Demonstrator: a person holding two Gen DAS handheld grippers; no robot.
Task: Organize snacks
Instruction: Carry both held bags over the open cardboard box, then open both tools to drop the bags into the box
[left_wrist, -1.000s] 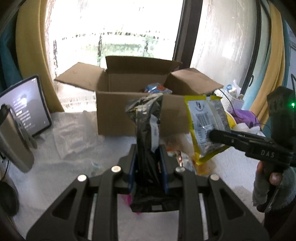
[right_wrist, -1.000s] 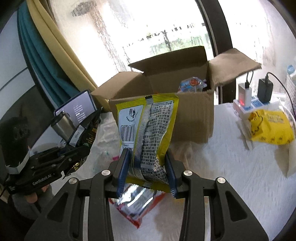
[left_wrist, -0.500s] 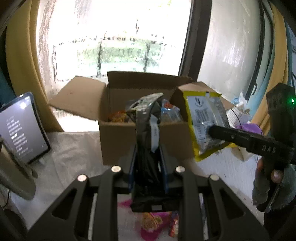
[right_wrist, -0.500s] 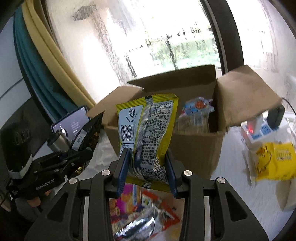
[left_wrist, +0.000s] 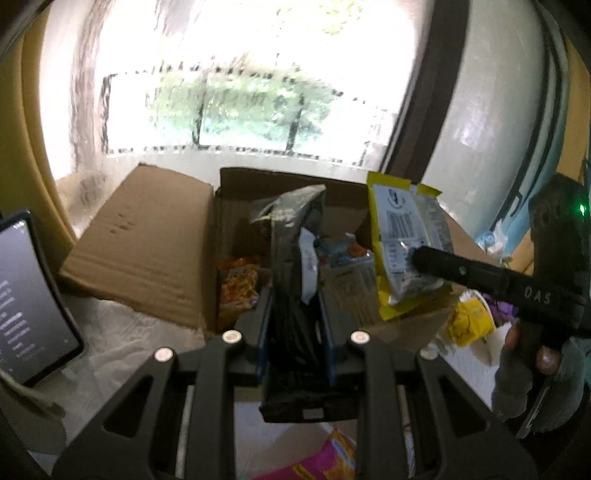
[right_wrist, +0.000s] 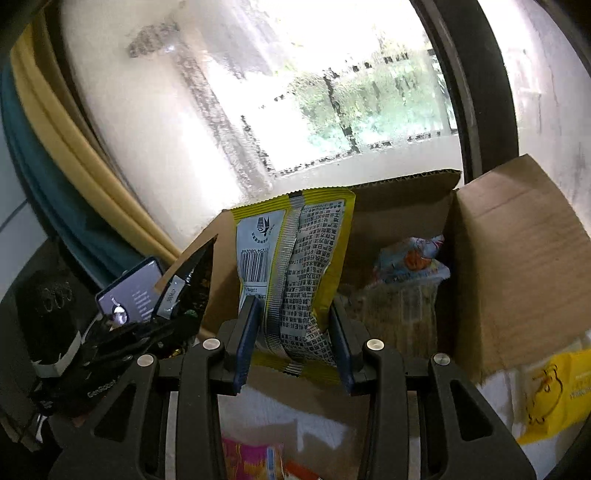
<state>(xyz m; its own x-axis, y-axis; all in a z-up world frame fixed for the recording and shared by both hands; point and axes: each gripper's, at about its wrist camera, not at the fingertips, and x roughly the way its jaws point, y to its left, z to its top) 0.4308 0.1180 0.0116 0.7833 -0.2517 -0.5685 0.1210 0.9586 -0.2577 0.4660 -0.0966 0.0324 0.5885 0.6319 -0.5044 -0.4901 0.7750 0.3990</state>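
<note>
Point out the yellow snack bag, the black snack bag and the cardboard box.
yellow snack bag (right_wrist: 295, 266), right wrist view, printed back panel.
black snack bag (left_wrist: 291, 280), left wrist view, dark middle.
cardboard box (right_wrist: 517, 266), right wrist view, right flap.

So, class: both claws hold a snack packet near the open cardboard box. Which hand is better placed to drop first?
Left, narrowly. Its claw holds the black packet in line with the cardboard box opening; the yellow packet sits nearer the box's right flap.

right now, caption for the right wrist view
Right hand-held gripper holds a yellow foil snack packet before an open brown cardboard box.
</note>
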